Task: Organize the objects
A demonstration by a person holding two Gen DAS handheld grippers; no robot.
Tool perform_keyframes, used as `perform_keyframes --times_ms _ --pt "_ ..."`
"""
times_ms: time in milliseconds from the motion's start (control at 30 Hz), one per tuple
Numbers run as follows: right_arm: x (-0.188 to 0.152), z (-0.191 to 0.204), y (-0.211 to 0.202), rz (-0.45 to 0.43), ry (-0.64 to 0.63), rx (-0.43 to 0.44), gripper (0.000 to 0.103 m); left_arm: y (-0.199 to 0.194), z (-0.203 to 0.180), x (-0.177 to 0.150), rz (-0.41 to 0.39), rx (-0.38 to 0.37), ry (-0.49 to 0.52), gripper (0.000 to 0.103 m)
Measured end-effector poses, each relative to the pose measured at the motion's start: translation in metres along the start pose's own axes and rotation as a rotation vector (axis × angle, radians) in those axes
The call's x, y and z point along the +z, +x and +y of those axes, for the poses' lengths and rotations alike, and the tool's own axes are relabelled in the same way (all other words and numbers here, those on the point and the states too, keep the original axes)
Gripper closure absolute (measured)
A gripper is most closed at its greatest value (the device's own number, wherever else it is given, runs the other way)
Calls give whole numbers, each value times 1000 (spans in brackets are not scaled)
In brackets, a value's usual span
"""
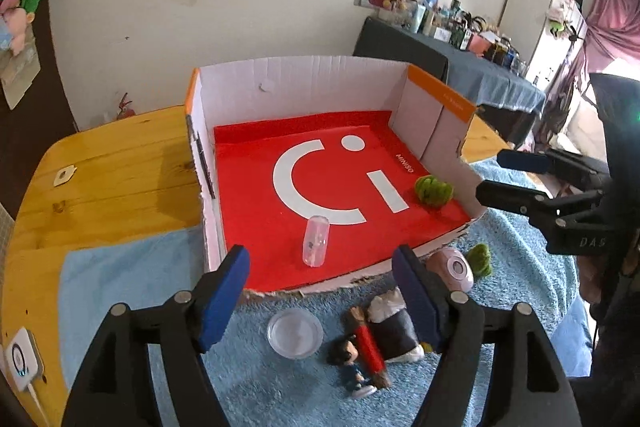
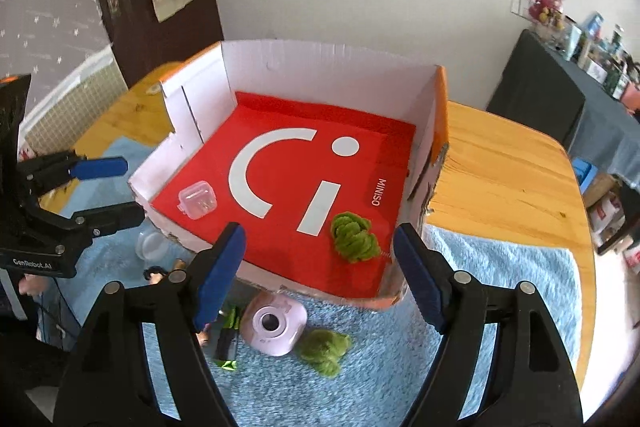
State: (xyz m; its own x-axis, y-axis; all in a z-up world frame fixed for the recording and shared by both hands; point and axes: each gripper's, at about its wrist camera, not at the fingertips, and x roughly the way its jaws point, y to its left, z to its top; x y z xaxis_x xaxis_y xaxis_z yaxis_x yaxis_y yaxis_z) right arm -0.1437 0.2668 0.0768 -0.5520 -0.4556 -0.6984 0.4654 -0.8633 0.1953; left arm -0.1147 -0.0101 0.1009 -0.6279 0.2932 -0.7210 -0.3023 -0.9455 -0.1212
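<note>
Cardboard box (image 1: 304, 83) with a red liner fills the middle of both views, standing on a wooden table (image 1: 120, 163) partly covered by a blue towel (image 1: 120, 275). In the left wrist view, the left gripper (image 1: 320, 291) stands spread with nothing between its 2 blue pads, low in the frame. Behind it, inside the box, a clear plastic case (image 1: 315, 241) stands near the front edge. Right of it a green fuzzy bundle (image 1: 433, 190) lies by the right wall. On the towel lie a round clear lid (image 1: 295, 333), a figurine (image 1: 354, 367), a pink toy camera (image 1: 452, 269) and a second green bundle (image 1: 480, 259). At the right edge, the right gripper (image 1: 500, 175) is spread too, empty.
</note>
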Motion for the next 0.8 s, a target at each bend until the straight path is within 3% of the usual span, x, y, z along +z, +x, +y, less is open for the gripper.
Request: perform_keyframes --times_ms 100,267,800 --pt "-5 7 -11 -40 -4 -17 21 -9 -2 -5 -25 11 -12 24" --pt "-16 20 -27 -93 -18 -32 20 -24 -5 -15 -54 18 -33 19" --pt "-61 43 -40 -142 8 -66 19 -43 -13 -65 -96 65 -87 13"
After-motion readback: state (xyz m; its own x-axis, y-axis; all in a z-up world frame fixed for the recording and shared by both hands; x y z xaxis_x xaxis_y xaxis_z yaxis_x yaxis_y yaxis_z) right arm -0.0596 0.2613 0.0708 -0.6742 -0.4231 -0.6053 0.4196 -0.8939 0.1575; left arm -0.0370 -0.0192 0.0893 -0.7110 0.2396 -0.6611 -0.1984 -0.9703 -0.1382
